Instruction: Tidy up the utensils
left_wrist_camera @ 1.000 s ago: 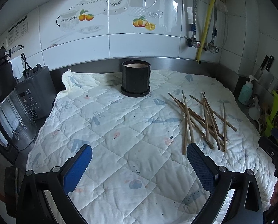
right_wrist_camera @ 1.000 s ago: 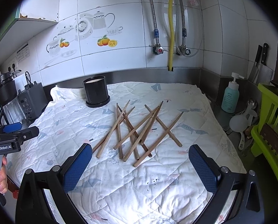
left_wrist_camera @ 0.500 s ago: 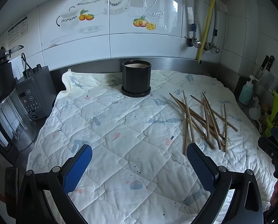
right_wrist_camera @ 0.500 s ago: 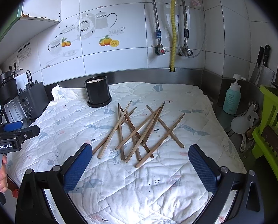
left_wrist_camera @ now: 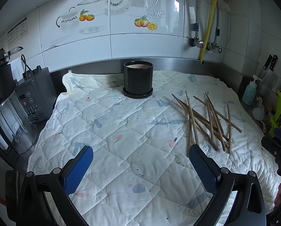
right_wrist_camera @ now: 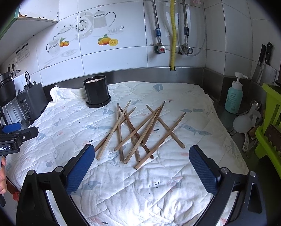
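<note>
Right claw (right_wrist_camera: 140,162) nearer chopsticks (right_wrist_camera: 138,131)

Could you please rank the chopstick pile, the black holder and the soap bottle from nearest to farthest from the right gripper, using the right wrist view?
1. Chopstick pile: just ahead of the right gripper.
2. Black holder: back left.
3. Soap bottle: far right.

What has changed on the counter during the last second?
Almost nothing. The right gripper has eased slightly closer to the chopsticks; nothing was gripped or released. Both grippers remain open, the left gripper steady. The black holder has not moved.
</note>
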